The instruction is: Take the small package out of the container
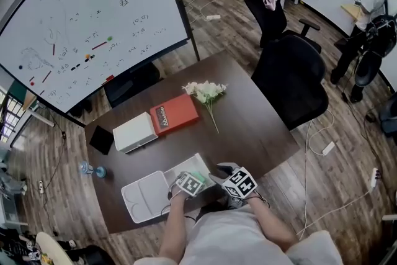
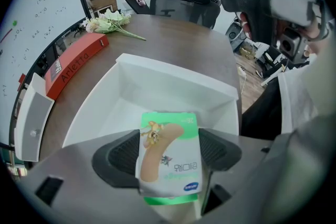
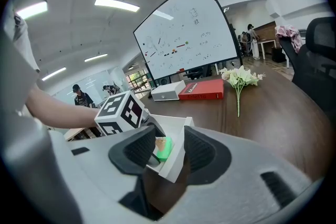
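The left gripper point(image 2: 167, 149) was clamped on the small package point(image 2: 168, 165), long axis running along its jaws, low in the white container's point(image 2: 173, 68) near end; straight up looked the way out. The right gripper point(image 3: 165, 150) stood wide astride the container's wall.

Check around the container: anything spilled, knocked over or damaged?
Nothing spilled or damaged. The container sits level on the table, the package held between the left fingers. Only a bottle lies on the floor beside the table.

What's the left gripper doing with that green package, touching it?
Touching. The left gripper view shows the left gripper with pads pressed against the green package.
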Available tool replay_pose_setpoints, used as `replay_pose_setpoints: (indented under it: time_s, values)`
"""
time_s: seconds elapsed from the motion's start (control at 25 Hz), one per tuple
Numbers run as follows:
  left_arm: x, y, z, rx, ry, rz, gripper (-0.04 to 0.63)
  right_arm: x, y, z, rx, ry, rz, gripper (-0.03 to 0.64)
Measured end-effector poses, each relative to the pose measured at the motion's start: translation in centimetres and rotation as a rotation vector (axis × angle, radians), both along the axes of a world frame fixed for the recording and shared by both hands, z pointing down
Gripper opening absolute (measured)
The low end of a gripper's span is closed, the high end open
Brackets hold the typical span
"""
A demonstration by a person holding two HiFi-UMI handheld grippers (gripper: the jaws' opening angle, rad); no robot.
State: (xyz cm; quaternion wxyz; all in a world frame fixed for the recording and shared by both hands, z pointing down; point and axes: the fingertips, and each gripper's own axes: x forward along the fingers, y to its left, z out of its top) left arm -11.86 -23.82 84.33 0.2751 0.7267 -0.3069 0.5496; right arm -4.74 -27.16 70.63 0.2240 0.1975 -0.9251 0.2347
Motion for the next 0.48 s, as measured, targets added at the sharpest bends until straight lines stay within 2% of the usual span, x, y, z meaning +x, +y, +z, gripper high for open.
replay_pose_setpoints:
  time_s: [0.48]
  values:
    - [-0.64,-0.01,-0.04,0.019,0.004,-0.014,0.331,0.96,0.73,0.42,-0.007,0.027,0.027,0.143]
